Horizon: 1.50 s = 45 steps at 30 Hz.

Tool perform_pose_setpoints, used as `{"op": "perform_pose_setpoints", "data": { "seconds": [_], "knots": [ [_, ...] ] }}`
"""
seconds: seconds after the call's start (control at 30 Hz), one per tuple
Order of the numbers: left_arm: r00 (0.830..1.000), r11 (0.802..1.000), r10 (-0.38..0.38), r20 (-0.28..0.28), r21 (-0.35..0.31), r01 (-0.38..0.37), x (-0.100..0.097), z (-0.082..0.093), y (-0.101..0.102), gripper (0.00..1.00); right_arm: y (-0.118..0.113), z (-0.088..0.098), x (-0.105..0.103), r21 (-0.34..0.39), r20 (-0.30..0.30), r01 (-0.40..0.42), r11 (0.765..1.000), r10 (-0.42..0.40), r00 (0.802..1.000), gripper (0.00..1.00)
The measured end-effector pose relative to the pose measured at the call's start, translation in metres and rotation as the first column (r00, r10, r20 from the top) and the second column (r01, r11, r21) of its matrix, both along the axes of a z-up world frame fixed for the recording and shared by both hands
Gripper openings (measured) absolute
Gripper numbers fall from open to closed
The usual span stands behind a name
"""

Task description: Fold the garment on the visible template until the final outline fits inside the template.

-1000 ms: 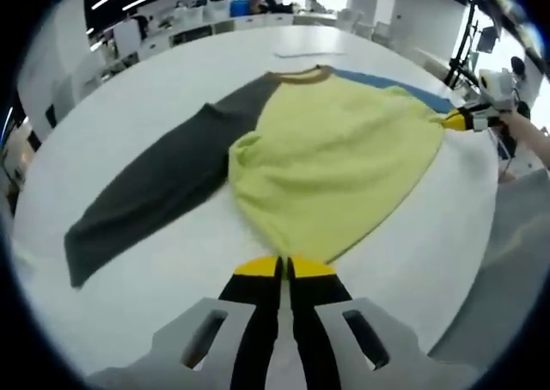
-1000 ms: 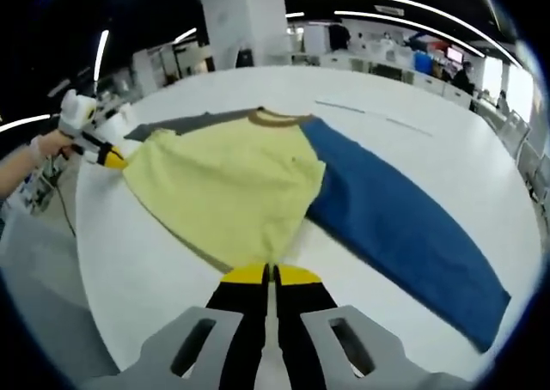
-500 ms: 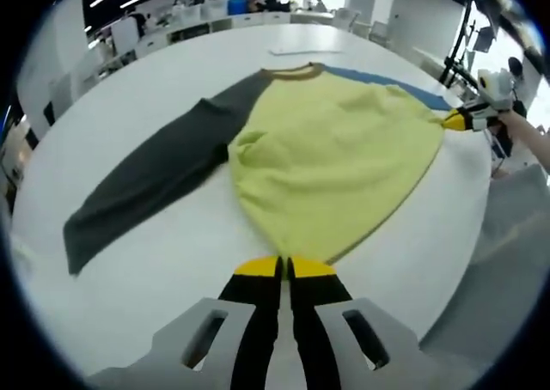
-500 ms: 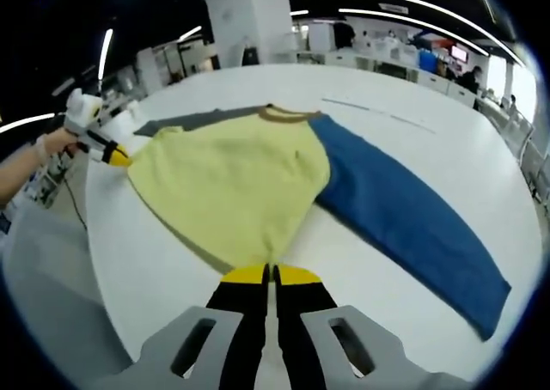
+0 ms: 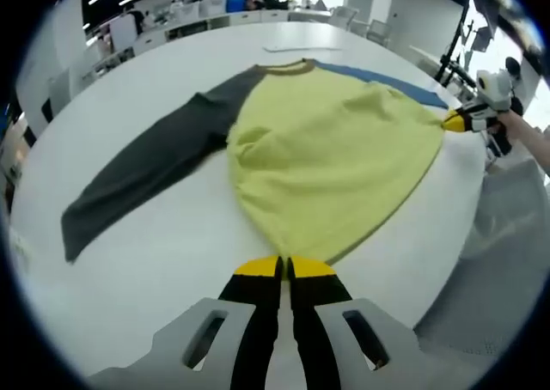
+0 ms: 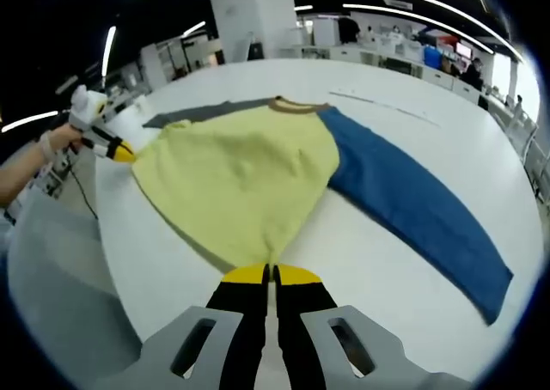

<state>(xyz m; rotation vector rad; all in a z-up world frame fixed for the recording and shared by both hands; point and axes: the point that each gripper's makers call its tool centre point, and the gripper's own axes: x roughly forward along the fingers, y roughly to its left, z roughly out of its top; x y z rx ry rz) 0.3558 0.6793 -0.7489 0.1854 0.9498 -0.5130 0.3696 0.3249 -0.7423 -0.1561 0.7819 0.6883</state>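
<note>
Two hem corners of the garment (image 5: 335, 149) were gripped, one by each gripper. No brand, label or readable writing could be made out on the cloth or on the table. In the left gripper view the left gripper (image 5: 284, 268) was seen with its jaws clenched on the yellow hem, and the right gripper (image 5: 464, 119) was seen at the far corner, carried by a hand (image 5: 516, 128). In the right gripper view the right gripper (image 6: 270, 274) was likewise closed on the hem, with the left gripper (image 6: 116, 149) at the other corner. The garment (image 6: 249, 175) was spread on a large white table (image 5: 172, 235). Its yellow body was stretched between the grippers, the dark grey sleeve (image 5: 146, 171) was laid out to one side and the blue sleeve (image 6: 412, 210) to the other. A brown collar (image 6: 296, 106) was seen at the far end. Desks and ceiling light strips of a big office were visible behind.
</note>
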Motion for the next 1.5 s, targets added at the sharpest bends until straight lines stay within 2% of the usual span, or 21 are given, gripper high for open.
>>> {"op": "perform_pose_setpoints", "data": {
  "seconds": [0.27, 0.87, 1.5],
  "knots": [
    [1.0, 1.0, 0.007, -0.016, -0.018, -0.007, -0.012, -0.001, 0.0, 0.0, -0.002, -0.001, -0.011, -0.004, -0.015, -0.005, 1.0, 0.005, 1.0, 0.03],
    [1.0, 1.0, -0.003, -0.025, -0.003, 0.003, -0.029, 0.002, -0.003, 0.0, -0.002, 0.001, -0.027, -0.044, -0.018, -0.037, 0.998, 0.036, 0.999, 0.03],
    [0.998, 1.0, 0.0, -0.061, -0.014, -0.001, -0.052, -0.002, -0.007, 0.0, -0.007, -0.004, -0.052, -0.041, -0.064, -0.032, 0.999, 0.029, 0.998, 0.03]
  ]
}}
